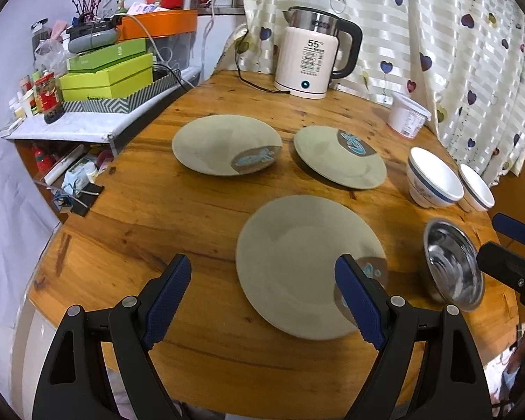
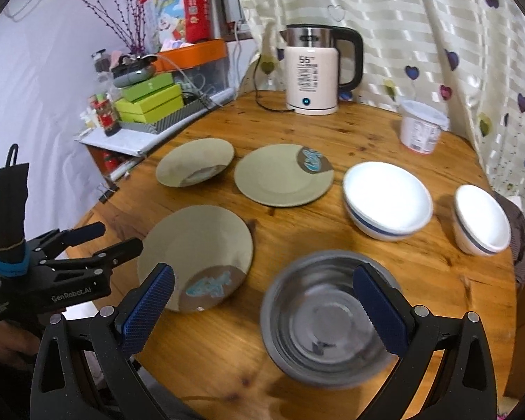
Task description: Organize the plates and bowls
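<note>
Three beige plates lie on the round wooden table (image 1: 199, 206): a near plate (image 1: 308, 262) (image 2: 196, 255), a far-left plate (image 1: 224, 143) (image 2: 196, 166) and a far-right plate (image 1: 339, 155) (image 2: 283, 175). A steel bowl (image 1: 453, 264) (image 2: 329, 315) sits at the near right. A large white bowl (image 1: 434, 176) (image 2: 386, 199) and a small white bowl (image 1: 476, 187) (image 2: 481, 218) stand behind it. My left gripper (image 1: 266, 297) is open above the near plate's front edge. My right gripper (image 2: 266, 308) is open over the steel bowl's near rim.
An electric kettle (image 1: 313, 52) with its cord stands at the back. A white tub (image 1: 407, 113) sits by the heart-patterned curtain (image 1: 437, 35). A cluttered shelf with green boxes (image 1: 105, 73) borders the table's left side.
</note>
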Motion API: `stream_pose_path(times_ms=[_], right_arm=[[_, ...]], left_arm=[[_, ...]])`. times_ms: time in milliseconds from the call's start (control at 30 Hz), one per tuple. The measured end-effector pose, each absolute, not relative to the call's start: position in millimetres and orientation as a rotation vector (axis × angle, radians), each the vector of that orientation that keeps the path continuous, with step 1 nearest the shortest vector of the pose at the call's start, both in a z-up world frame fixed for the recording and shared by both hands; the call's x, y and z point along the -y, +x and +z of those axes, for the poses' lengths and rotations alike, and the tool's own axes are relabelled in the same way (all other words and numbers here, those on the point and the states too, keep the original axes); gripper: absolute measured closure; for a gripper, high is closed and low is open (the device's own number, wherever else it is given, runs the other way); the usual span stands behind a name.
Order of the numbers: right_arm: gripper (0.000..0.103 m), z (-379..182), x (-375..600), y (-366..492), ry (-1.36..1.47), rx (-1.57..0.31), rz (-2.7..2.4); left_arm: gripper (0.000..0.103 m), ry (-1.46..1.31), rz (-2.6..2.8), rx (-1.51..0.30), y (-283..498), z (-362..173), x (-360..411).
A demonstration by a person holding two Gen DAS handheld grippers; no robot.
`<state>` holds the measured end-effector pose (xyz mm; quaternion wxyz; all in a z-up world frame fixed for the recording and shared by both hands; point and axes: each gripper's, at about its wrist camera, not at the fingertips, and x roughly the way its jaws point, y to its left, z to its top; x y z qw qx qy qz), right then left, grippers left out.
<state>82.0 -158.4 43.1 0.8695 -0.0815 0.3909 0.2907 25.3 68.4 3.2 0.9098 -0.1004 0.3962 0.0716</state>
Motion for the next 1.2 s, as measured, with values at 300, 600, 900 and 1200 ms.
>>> stream_pose_path(times_ms=[300, 600, 900, 1200], right_arm=[[0.0, 46, 118, 120, -0.173, -0.865, 0.685], [0.015, 40, 79, 166, -0.18, -0.933, 0.721], [0.025, 36, 34, 205, -0.226, -0.963, 0.761], [0.037, 7, -17, 256, -0.233, -1.051, 0.806]], left_arm=[[0.018, -0.232, 0.203, -0.813, 46, 7, -101], [0.019, -0.278, 0.233, -0.835, 74, 2, -136], [0.031, -0.342, 0.242, -0.854, 111, -7, -169], [0.033, -0.444, 0.238, -0.869, 139, -26, -198]])
